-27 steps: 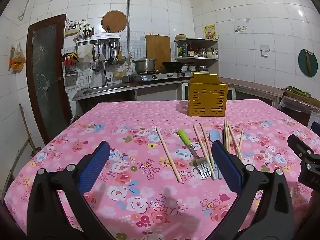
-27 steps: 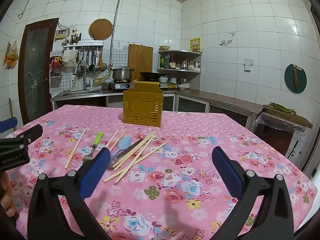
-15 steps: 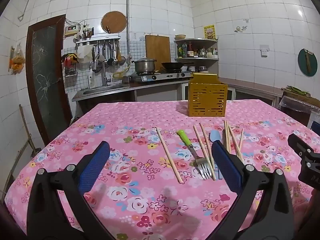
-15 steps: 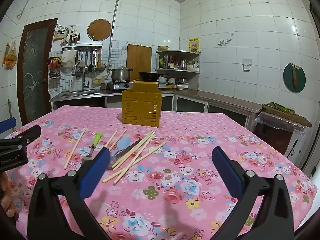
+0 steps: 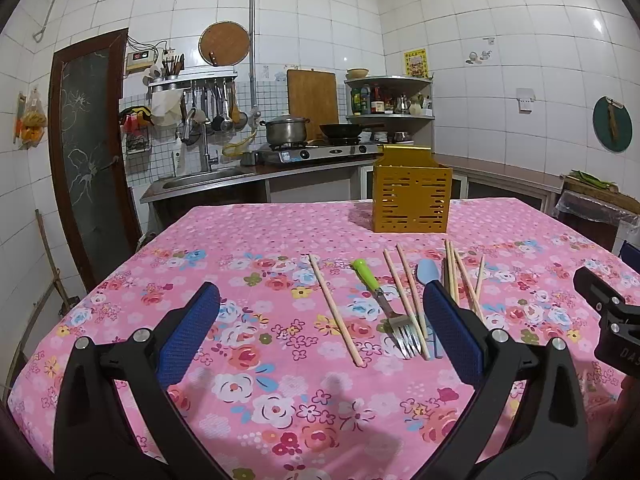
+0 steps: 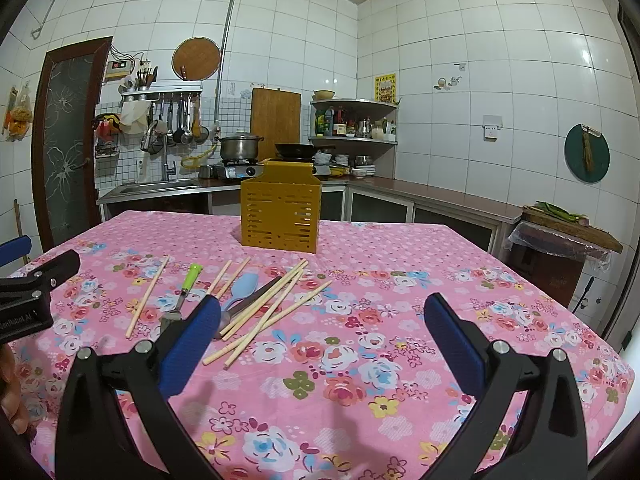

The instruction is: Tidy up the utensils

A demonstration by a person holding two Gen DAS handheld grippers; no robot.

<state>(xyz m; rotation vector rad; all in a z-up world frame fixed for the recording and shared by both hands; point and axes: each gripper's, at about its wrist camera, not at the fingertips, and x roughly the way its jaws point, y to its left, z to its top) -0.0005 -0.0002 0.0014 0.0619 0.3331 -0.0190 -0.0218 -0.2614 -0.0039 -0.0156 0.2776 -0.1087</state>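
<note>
A yellow slotted utensil holder (image 5: 412,194) (image 6: 280,210) stands upright at the far side of the pink floral table (image 5: 248,240). In front of it lie several wooden chopsticks (image 5: 335,310) (image 6: 276,312), a green-handled fork (image 5: 380,300) (image 6: 186,286) and a light blue spoon (image 5: 428,274) (image 6: 240,286). My left gripper (image 5: 320,336) is open and empty, hovering near the table's front, short of the utensils. My right gripper (image 6: 320,336) is open and empty, just right of the chopstick pile. Each gripper shows at the edge of the other's view.
A kitchen counter with sink, stove and pot (image 5: 286,130) runs behind the table. A corner shelf (image 6: 352,120) holds bottles. A covered side stand (image 6: 560,236) is at the right. Bare tablecloth (image 6: 400,272) lies right of the utensils.
The right wrist view has shifted slightly, so the holder and utensils sit a little more to the left. The left gripper has barely moved. Both stay open.
</note>
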